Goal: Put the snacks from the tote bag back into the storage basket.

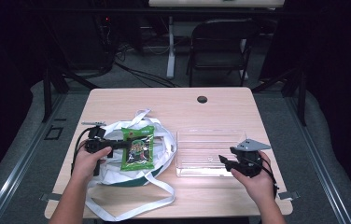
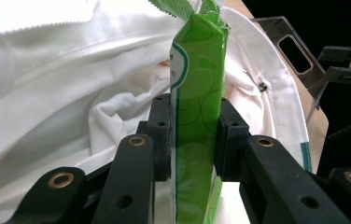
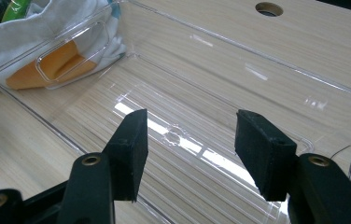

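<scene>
1. Green snack packet (image 1: 137, 148) in the high view: I see it lying across the open white cloth bag (image 1: 117, 140) on the left half of the wooden table (image 1: 173, 100), long axis running away from me toward the far edge, printed face up with a dark picture at its middle. My left gripper (image 1: 120, 144) reaches level from the left, the hand wrapped round its body, jaws clamped on the packet's left edge.

2. Also in the high view, my right gripper (image 1: 224, 161) sits at the near right corner of the clear plastic tray (image 1: 211, 135), pointing left, held from below by my right hand (image 1: 256, 179), well apart from the packet.

3. From the left gripper view, the packet (image 2: 198, 102) stands edge-on between the two black pads, which press on both of its sides. It is glossy bright green with a white band and a serrated top seam, its long axis running straight away from the camera. White bag fabric (image 2: 71, 93) lies behind and around it.

4. From the right gripper view, the jaws stand apart with nothing between them, hovering over the tray's (image 3: 239, 51) bare floor. The bag (image 3: 19, 46) shows at the upper left corner, beyond the tray's wall.
</scene>
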Demonstrator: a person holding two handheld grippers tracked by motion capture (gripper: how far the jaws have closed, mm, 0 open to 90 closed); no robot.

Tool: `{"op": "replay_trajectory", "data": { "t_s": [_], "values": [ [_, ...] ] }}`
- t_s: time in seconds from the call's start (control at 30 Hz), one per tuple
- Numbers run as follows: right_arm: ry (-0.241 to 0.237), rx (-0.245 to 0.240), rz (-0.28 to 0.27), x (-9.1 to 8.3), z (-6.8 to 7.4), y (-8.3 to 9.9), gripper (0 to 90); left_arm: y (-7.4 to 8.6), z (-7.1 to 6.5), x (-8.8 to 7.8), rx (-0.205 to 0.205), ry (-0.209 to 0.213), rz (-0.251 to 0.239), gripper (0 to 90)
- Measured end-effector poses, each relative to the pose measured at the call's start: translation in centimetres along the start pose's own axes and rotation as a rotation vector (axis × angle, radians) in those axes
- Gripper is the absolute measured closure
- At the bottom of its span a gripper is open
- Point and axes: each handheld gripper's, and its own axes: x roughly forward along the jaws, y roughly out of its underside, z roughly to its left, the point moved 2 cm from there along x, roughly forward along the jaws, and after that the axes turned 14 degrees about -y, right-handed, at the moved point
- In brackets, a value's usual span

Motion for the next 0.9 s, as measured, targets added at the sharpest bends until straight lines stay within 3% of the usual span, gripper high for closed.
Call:
{"op": "replay_trajectory", "data": {
  "t_s": [0.5,0.9],
  "values": [
    [0.0,0.002,-0.005,0.0,-0.1,0.1,44.2,-0.7,-0.7,-1.6,0.055,-0.03,-0.09,72.3],
    [0.001,-0.006,-0.004,-0.1,-0.2,0.1,43.7,-1.3,-1.8,-2.8,0.133,-0.042,-0.17,72.4]
  ]
}}
